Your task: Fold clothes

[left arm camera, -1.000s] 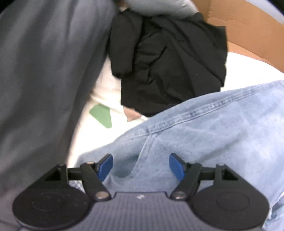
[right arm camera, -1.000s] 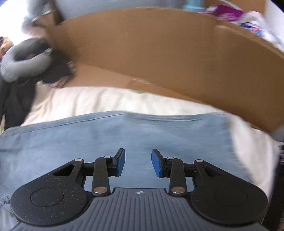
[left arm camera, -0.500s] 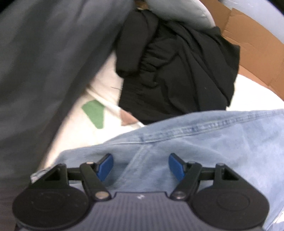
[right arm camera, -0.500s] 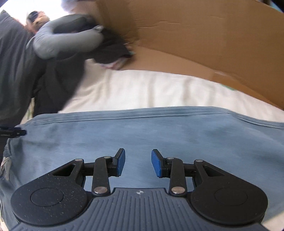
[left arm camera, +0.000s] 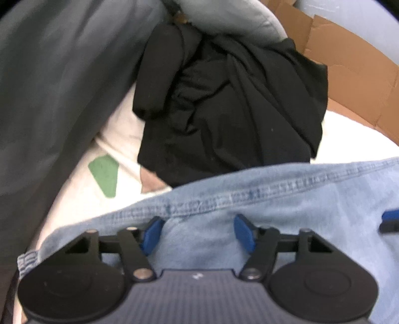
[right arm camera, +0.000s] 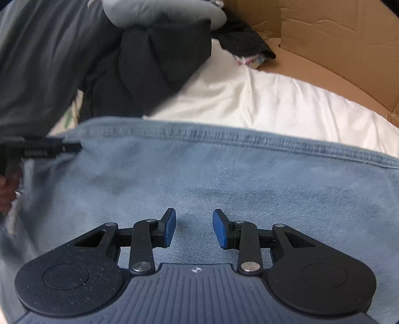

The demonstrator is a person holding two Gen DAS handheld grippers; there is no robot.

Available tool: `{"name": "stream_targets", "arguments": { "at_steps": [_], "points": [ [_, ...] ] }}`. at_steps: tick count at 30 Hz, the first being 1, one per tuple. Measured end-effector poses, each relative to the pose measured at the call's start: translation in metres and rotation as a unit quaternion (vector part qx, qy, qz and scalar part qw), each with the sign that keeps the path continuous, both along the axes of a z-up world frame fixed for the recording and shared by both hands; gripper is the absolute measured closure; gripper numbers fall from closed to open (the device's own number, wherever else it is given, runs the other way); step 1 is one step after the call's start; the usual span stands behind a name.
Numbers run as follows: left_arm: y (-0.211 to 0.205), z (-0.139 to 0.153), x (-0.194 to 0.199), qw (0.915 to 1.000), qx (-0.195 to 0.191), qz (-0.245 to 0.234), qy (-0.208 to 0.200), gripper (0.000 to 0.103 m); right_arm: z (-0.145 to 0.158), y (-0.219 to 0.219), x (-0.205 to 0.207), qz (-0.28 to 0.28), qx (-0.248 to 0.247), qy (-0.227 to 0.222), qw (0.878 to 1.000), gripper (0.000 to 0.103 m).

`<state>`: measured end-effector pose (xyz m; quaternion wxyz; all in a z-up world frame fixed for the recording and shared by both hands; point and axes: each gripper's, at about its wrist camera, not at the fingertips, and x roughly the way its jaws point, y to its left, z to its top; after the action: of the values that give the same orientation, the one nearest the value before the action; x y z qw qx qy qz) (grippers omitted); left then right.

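Observation:
A light blue denim garment (left arm camera: 286,206) lies spread on a white padded surface (right arm camera: 286,107); it also fills the lower right wrist view (right arm camera: 199,179). Its stitched edge runs across both views. My left gripper (left arm camera: 197,233) is open and empty just above the denim near that edge. My right gripper (right arm camera: 194,230) is open and empty over the middle of the denim. A tip of the right gripper shows at the right edge of the left wrist view (left arm camera: 390,220). The left gripper shows at the denim's left edge in the right wrist view (right arm camera: 37,150).
A crumpled black garment (left arm camera: 224,112) lies beyond the denim, also seen in the right wrist view (right arm camera: 159,57). A grey garment (left arm camera: 54,87) hangs at left. A pale grey cushion (left arm camera: 224,17) sits behind. Cardboard walls (right arm camera: 336,42) stand at the back right.
Both cameras have swung left and closer to the denim's stitched edge. The denim lies flatter. Both grippers stay open.

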<state>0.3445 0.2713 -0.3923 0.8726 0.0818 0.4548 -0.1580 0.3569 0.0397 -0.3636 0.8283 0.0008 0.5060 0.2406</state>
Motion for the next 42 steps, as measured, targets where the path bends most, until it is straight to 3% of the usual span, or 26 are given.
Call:
{"name": "stream_targets", "arguments": {
  "at_steps": [5, 8, 12, 16, 17, 18, 19, 20, 26, 28, 30, 33, 39, 42],
  "points": [
    [-0.005, -0.005, -0.002, 0.9994, -0.001, 0.013, -0.032, 0.041, -0.008, 0.012, 0.010, -0.021, -0.008, -0.032, 0.999, 0.063],
    [-0.005, -0.005, -0.004, 0.9985, -0.006, 0.023, -0.050, 0.050, -0.009, 0.020, 0.018, -0.028, -0.013, -0.052, 0.998, 0.063],
    [-0.007, -0.003, 0.000, 0.9976, -0.003, 0.029, -0.063, 0.054, -0.008, 0.031, 0.026, -0.024, -0.022, -0.080, 0.996, 0.063],
    [-0.009, -0.003, 0.003, 0.9971, -0.002, 0.031, -0.070, 0.055, -0.007, 0.037, 0.044, -0.033, -0.024, -0.080, 0.996, 0.064],
    [-0.009, -0.003, 0.004, 0.9969, -0.003, 0.032, -0.072, 0.059, -0.007, 0.039, 0.047, -0.035, -0.026, -0.078, 0.996, 0.063],
    [-0.009, -0.003, 0.006, 0.9969, -0.009, 0.032, -0.071, 0.093, -0.006, 0.042, 0.049, -0.035, -0.032, -0.078, 0.996, 0.063],
    [-0.009, -0.003, 0.010, 0.9971, -0.014, 0.035, -0.066, 0.102, -0.006, 0.044, 0.049, -0.034, -0.037, -0.081, 0.995, 0.063],
    [-0.011, -0.003, 0.016, 0.9973, -0.013, 0.043, -0.059, 0.103, -0.007, 0.045, 0.048, -0.033, -0.041, -0.084, 0.995, 0.063],
    [-0.012, 0.006, 0.022, 0.9973, -0.012, 0.049, -0.053, 0.100, -0.006, 0.050, 0.056, -0.044, -0.049, -0.069, 0.995, 0.064],
    [-0.007, 0.013, 0.017, 0.9974, -0.009, 0.046, -0.054, 0.093, -0.005, 0.050, 0.060, -0.047, -0.049, -0.063, 0.996, 0.064],
    [-0.005, 0.020, 0.008, 0.9978, -0.002, 0.032, -0.058, 0.076, -0.005, 0.049, 0.063, -0.053, -0.042, -0.059, 0.996, 0.063],
    [-0.003, 0.031, -0.009, 0.9982, 0.000, 0.020, -0.057, 0.065, -0.006, 0.048, 0.064, -0.067, -0.033, -0.057, 0.996, 0.063],
    [-0.026, 0.036, -0.027, 0.9992, -0.012, 0.002, -0.037, 0.057, -0.005, 0.049, 0.068, -0.066, -0.029, -0.078, 0.994, 0.064],
    [-0.046, 0.021, -0.029, 0.9996, -0.001, -0.004, -0.028, 0.057, -0.003, 0.045, 0.088, -0.076, -0.014, -0.058, 0.995, 0.076]
  ]
}}
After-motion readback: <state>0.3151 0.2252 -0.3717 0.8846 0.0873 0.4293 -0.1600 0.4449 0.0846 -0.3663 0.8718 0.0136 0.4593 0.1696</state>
